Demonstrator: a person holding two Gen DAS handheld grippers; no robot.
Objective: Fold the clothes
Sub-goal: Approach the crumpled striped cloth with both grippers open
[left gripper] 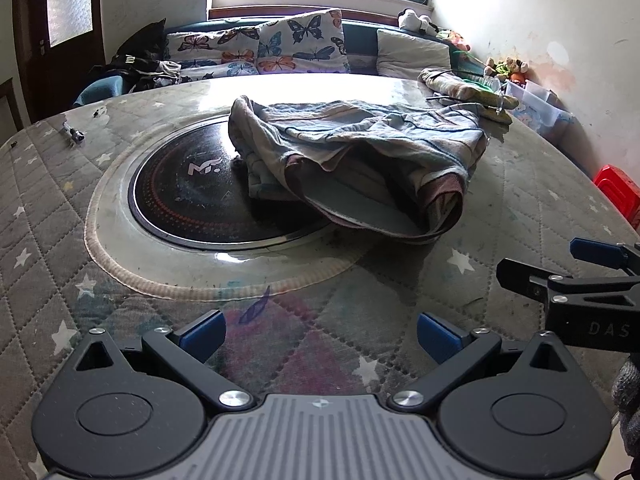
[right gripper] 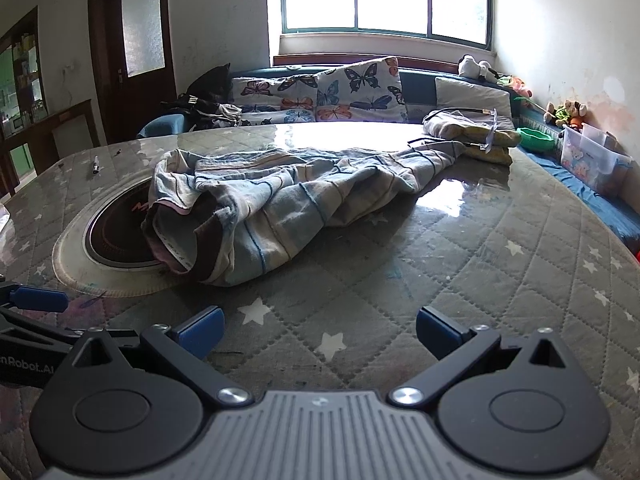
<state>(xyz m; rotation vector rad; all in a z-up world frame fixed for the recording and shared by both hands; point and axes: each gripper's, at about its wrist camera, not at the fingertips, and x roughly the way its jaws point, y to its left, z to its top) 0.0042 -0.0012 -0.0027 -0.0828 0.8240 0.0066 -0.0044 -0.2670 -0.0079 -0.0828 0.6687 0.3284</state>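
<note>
A crumpled striped garment (left gripper: 360, 148) in grey, blue and brown lies on the round table, partly over the black cooktop disc (left gripper: 192, 196). In the right wrist view the same garment (right gripper: 288, 200) stretches from the disc toward the far right. My left gripper (left gripper: 320, 334) hovers open near the table's front edge, well short of the cloth, nothing between its blue pads. My right gripper (right gripper: 320, 330) is also open and empty, beside the left one; it shows at the right edge of the left wrist view as black fingers (left gripper: 560, 284).
The quilted star-patterned table cover (left gripper: 60, 240) lies under glass. A second folded cloth pile (right gripper: 472, 128) sits at the far right. A small dark object (left gripper: 74, 134) lies far left. A sofa with butterfly cushions (right gripper: 320, 92) and plastic bins (right gripper: 592, 156) stand behind.
</note>
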